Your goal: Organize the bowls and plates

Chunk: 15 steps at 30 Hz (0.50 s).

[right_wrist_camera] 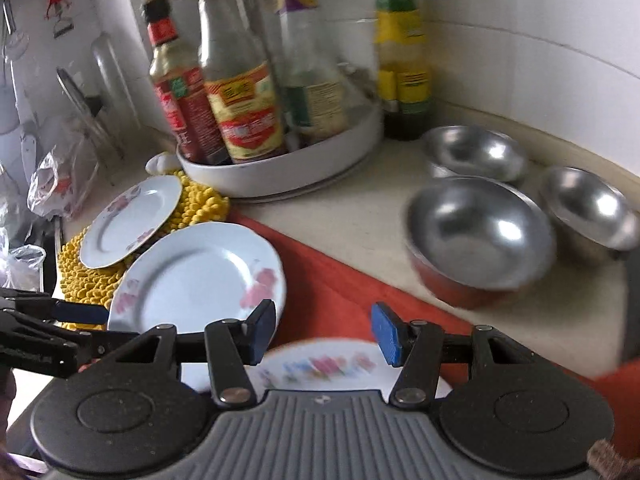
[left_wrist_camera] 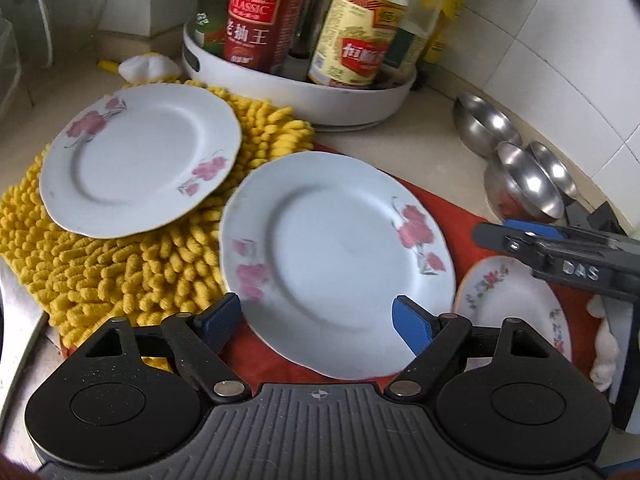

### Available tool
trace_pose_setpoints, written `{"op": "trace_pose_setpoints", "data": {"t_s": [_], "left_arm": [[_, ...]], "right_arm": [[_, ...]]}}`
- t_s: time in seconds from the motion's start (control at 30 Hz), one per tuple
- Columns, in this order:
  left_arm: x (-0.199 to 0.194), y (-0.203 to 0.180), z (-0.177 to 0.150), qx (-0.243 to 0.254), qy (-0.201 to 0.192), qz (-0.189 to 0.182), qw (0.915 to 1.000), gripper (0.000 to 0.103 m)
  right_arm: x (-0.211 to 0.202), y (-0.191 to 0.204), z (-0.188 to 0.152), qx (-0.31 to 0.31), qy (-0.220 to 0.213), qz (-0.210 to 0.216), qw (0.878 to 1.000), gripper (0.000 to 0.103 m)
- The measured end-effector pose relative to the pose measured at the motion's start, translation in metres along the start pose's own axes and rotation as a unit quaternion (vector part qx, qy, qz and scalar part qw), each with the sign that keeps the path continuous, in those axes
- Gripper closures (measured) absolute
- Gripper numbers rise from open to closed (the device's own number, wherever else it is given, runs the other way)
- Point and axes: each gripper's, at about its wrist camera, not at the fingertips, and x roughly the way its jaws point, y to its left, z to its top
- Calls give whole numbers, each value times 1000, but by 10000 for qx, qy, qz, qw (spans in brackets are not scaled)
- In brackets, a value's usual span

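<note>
A white plate with pink flowers (left_wrist_camera: pixel 336 256) lies on the red mat (left_wrist_camera: pixel 456 216), partly over the yellow mat. My left gripper (left_wrist_camera: pixel 318 320) is open above its near rim, empty. A second flowered plate (left_wrist_camera: pixel 140 160) rests on the yellow chenille mat (left_wrist_camera: pixel 132 268). A smaller plate with small flowers (left_wrist_camera: pixel 516 300) lies at the right, under my right gripper (left_wrist_camera: pixel 560 252). In the right wrist view my right gripper (right_wrist_camera: pixel 324 334) is open above that small plate (right_wrist_camera: pixel 328 364). Three steel bowls (right_wrist_camera: pixel 480 236) (right_wrist_camera: pixel 474 154) (right_wrist_camera: pixel 590 208) stand on the counter. Both big plates (right_wrist_camera: pixel 200 276) (right_wrist_camera: pixel 130 220) show at left.
A white round tray (left_wrist_camera: pixel 304 92) of sauce bottles (left_wrist_camera: pixel 256 16) stands at the back by the tiled wall (left_wrist_camera: pixel 560 40). A plastic bag (right_wrist_camera: pixel 60 180) and hanging utensils are at the far left. A white cloth (left_wrist_camera: pixel 148 66) lies behind the yellow mat.
</note>
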Motion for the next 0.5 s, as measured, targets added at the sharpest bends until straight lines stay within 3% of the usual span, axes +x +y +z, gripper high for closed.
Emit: {"op": "trace_pose_setpoints", "data": {"t_s": [0.3,0.5], "left_arm": [[19,16,10,8,65,-106,9999,16],[31,11,20,164,69,16,9998,12]], "right_arm": [[53,4,13,187,569,260,9979,54],[64,8,17,160,655,597,9959,54]]}}
